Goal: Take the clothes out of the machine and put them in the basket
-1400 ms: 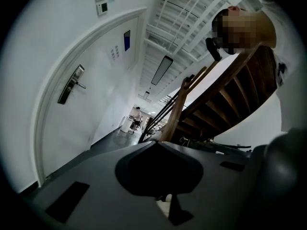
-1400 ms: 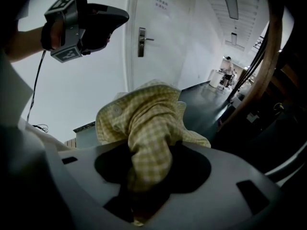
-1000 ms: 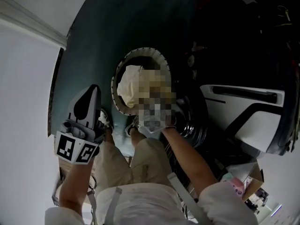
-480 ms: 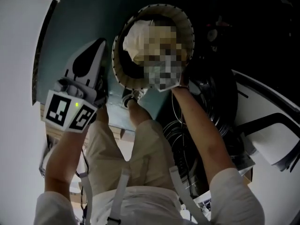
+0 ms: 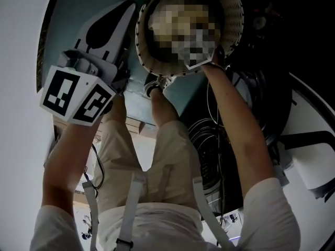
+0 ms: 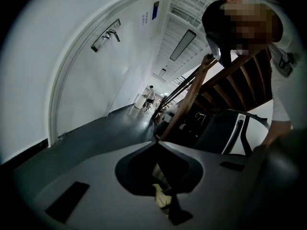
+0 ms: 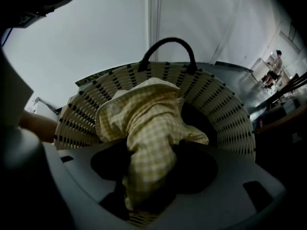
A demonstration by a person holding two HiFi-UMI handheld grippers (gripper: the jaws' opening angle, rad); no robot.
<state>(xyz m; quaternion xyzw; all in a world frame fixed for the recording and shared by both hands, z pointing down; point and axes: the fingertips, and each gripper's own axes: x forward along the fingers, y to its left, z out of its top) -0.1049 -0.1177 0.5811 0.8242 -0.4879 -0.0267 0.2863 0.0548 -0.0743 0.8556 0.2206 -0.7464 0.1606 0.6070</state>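
Note:
A round woven basket with a dark handle stands on the floor at the top of the head view. A mosaic patch covers its inside and my right gripper there. In the right gripper view a yellow checked shirt runs from between the jaws down into the basket. My right gripper points steeply down over it. Its jaws are opening with the cloth still gathered between them. My left gripper hovers left of the basket, its jaws close together on nothing.
The person's legs and shoes stand just below the basket. Coiled cables and a white and dark machine lie to the right. A white wall borders the dark floor on the left. A distant person stands down the corridor.
Both grippers have sunk toward the floor. The basket now looms larger and higher in the head view, and the right gripper with the shirt has dropped into it.

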